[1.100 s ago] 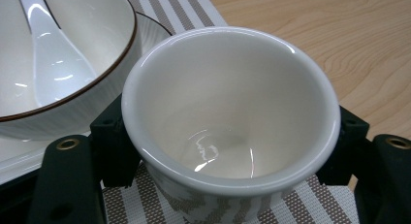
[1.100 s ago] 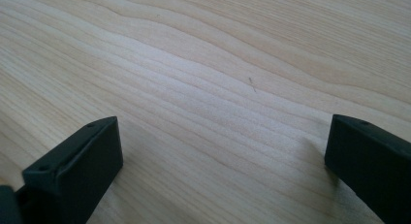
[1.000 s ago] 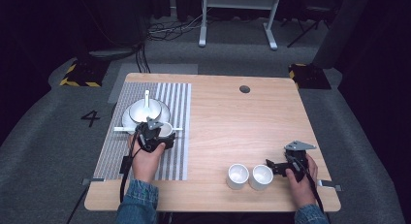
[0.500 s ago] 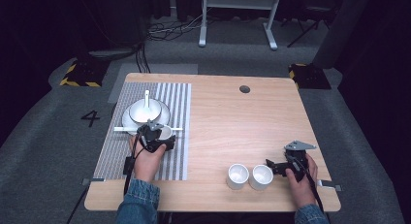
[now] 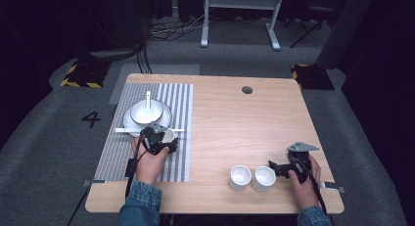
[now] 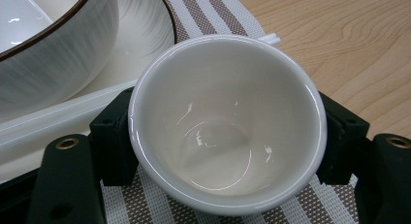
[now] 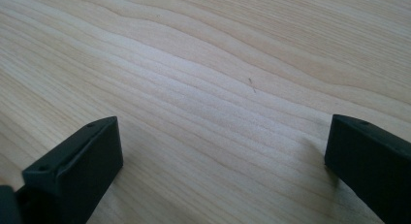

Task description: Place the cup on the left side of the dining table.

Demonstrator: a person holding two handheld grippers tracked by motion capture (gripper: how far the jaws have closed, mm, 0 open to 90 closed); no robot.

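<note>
A small white cup (image 6: pixel 225 122) sits between the black jaws of my left gripper (image 6: pixel 225 141), which press on both its sides. In the high view this cup (image 5: pixel 168 135) and the left gripper (image 5: pixel 164 140) are over the striped placemat (image 5: pixel 117 152), just in front of a white bowl (image 5: pixel 146 112) on a plate (image 5: pixel 164 119). Whether the cup rests on the mat I cannot tell. My right gripper (image 5: pixel 274 168) stands open beside the right one of two white cups (image 5: pixel 263 178), with bare wood between its jaws (image 7: pixel 223 156).
A white spoon (image 5: pixel 148 96) lies in the bowl (image 6: pixel 48 49). White chopsticks (image 5: pixel 126 130) lie across the mat beside the plate (image 6: pixel 140 35). The other white cup (image 5: pixel 240 177) stands near the front edge. The wooden table (image 5: pixel 244 123) has a round hole (image 5: pixel 247 90) at the back.
</note>
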